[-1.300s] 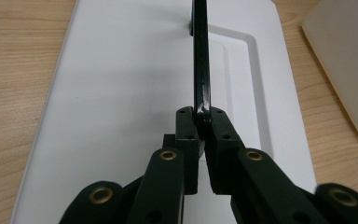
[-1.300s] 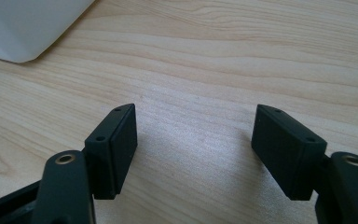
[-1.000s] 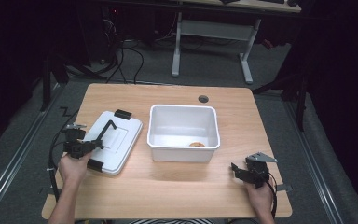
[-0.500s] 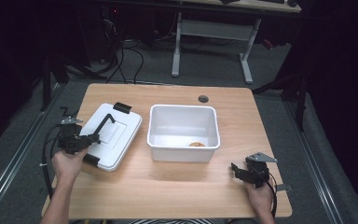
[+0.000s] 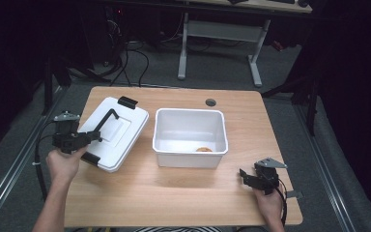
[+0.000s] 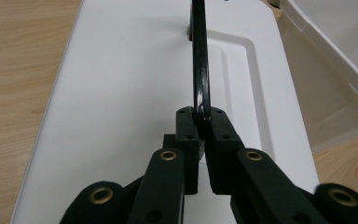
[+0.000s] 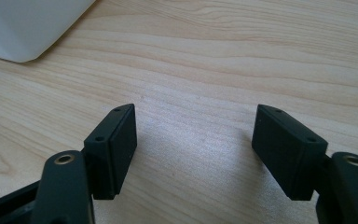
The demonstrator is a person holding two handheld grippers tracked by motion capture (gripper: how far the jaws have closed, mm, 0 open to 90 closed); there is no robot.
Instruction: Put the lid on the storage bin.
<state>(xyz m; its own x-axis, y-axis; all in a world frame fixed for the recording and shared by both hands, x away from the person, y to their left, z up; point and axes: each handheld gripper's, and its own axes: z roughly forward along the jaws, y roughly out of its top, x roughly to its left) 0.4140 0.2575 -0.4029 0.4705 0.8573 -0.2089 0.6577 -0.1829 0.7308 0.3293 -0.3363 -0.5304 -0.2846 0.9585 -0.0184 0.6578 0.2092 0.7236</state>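
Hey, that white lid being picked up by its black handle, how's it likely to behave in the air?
The lid looks like thin rigid plastic, so probably light and stiff. The left tool pinches only the narrow hinged handle, so the lid may swing or tilt. Its smooth surface likely slides easily on the table.

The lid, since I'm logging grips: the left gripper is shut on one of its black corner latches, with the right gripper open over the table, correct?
Not the latch: the left gripper is shut on the lid's black handle, as the left gripper view shows. The right gripper is open over the table.
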